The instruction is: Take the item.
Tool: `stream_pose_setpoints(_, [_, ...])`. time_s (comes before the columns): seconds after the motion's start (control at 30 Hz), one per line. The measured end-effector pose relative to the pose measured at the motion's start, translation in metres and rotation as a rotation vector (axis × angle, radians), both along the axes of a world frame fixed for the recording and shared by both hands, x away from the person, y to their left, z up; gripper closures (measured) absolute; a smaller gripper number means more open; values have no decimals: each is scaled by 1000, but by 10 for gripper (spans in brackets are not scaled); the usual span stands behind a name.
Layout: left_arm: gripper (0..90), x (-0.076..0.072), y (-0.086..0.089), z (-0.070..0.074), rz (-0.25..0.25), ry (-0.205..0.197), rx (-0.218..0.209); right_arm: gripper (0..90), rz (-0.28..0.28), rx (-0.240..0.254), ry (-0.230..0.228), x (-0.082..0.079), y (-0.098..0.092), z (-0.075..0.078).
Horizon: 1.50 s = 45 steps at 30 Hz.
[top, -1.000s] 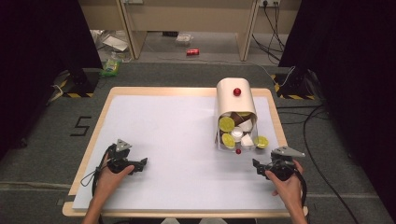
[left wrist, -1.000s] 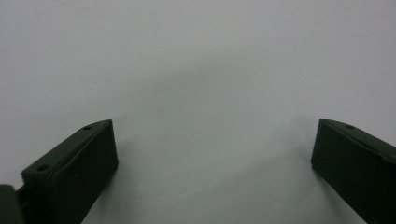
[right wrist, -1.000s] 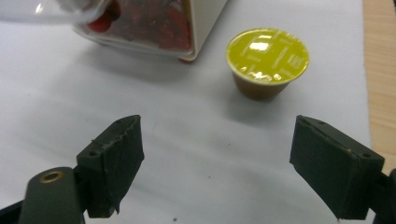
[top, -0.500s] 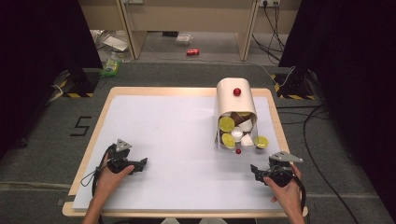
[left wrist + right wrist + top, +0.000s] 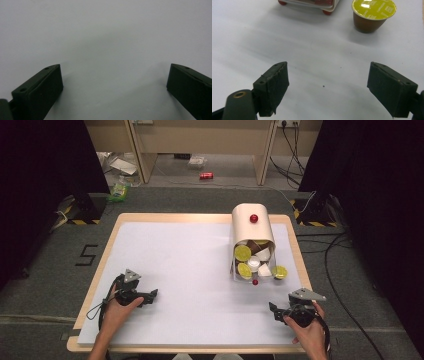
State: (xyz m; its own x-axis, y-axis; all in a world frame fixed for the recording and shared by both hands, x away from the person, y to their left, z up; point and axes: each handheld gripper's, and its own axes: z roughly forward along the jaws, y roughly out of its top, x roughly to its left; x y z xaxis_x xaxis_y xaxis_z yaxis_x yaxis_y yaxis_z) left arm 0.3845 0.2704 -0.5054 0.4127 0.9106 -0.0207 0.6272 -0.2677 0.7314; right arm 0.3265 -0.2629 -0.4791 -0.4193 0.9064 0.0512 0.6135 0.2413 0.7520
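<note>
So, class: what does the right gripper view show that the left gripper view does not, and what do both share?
Right gripper view alone: a brown coffee capsule with a yellow lid, standing apart from the container's bottom edge with its red feet.
Left gripper view alone: nothing of its own, just bare surface.
Shared: two black fingers standing wide apart, nothing between them, over the white table.

Bare mat [image 5: 185,265] open at left and centre; tipped container [image 5: 251,234] and loose capsule [image 5: 373,13] block right

Glossy foil-lidded capsule [image 5: 372,13], matt white tabletop [image 5: 312,50]
</note>
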Motion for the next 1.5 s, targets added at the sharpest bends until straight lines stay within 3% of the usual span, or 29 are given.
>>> stream_pose_setpoints(0.63, [0,0,0,0,0,0,1,174,29,-21,19,-22,2,-6])
stream_pose_setpoints(0.87, [0,0,0,0,0,0,1,162,43,-44,53,-29,3,-14])
stream_pose_setpoints(1.0, [0,0,0,0,1,-1,1,158,51,-76,34,-33,6,-16])
stream_pose_setpoints(1.5, [0,0,0,0,0,-1,1,156,50,-66,15,-42,5,-18])
